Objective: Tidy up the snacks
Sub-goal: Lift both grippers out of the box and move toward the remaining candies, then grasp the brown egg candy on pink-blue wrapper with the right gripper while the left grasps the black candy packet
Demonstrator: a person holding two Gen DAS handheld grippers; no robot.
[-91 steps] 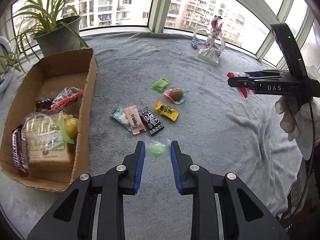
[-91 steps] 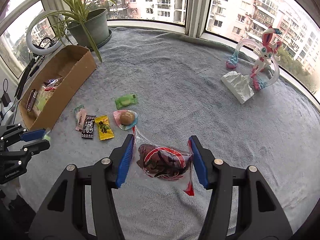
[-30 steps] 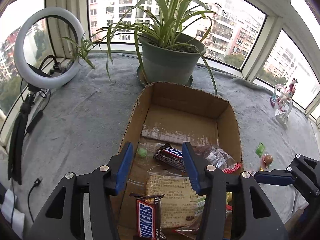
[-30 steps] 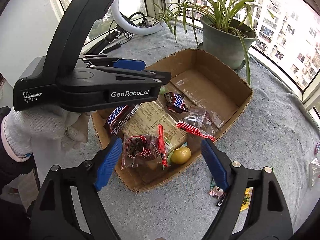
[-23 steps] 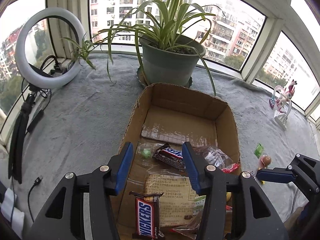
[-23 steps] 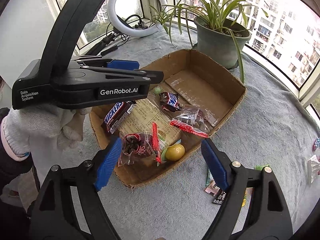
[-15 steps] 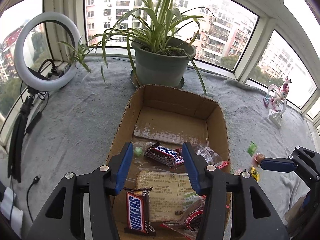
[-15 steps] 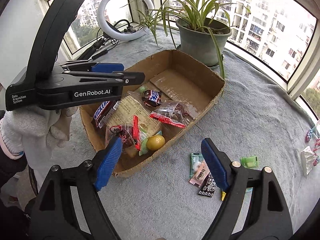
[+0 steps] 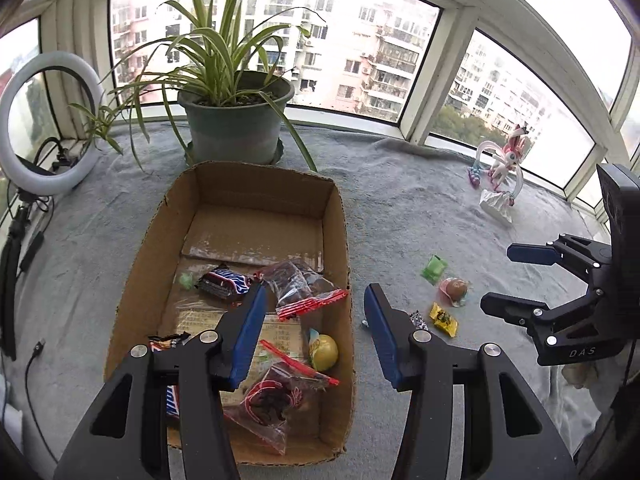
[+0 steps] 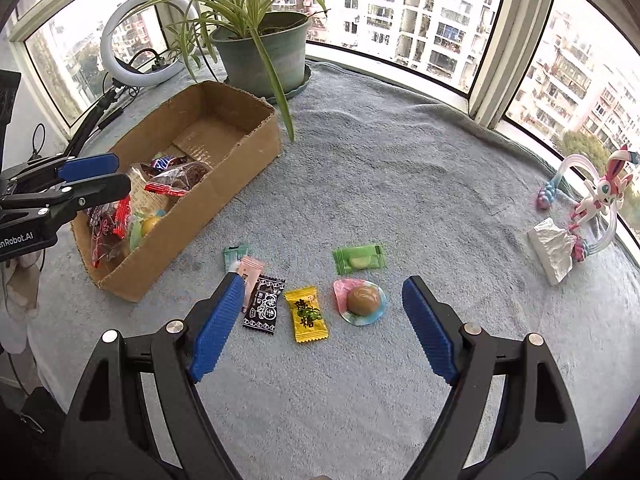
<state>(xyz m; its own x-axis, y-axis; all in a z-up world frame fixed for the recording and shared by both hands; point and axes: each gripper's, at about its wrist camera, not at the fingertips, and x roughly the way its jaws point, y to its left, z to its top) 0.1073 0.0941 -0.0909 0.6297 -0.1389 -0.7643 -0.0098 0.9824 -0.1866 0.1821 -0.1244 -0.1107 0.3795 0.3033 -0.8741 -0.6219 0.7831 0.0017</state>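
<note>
A: Item one, loose snacks. Where did they lie?

B: On the grey blanket, outside the cardboard box (image 10: 224, 176). Ahead of the right claw (image 10: 320, 320), between its blue fingers: a yellow candy (image 10: 306, 314) at twelve o'clock, a black packet (image 10: 264, 310) at eleven, a pink-and-blue wrapper with a brown sweet (image 10: 362, 300) at one. A green candy (image 10: 360, 258) sat farther out, near one. A pink packet (image 10: 250, 274) and a pale green one (image 10: 235, 254) sat beside the left finger, near ten.

A: Item two, claws?

B: Both stood parted and held nothing. The left claw (image 9: 316, 328) hung above the box's right wall, tilted steeply down. The right claw also pointed steeply down over the loose row. A gloved hand (image 10: 20, 292) showed at the left edge, under the left claw's body.

A: Item three, the box?

B: Already stocked: chocolate bars, red-sealed bags, a yellow ball-shaped sweet, a flat biscuit pack. Its far half stood bare.

A: Item four, risks?

B: Likely these: the packets lay close together, so a wide closing could catch two at once or push one aside. Thin flat wrappers on soft pile might slip from the pads. The brown sweet could roll off its wrapper.
</note>
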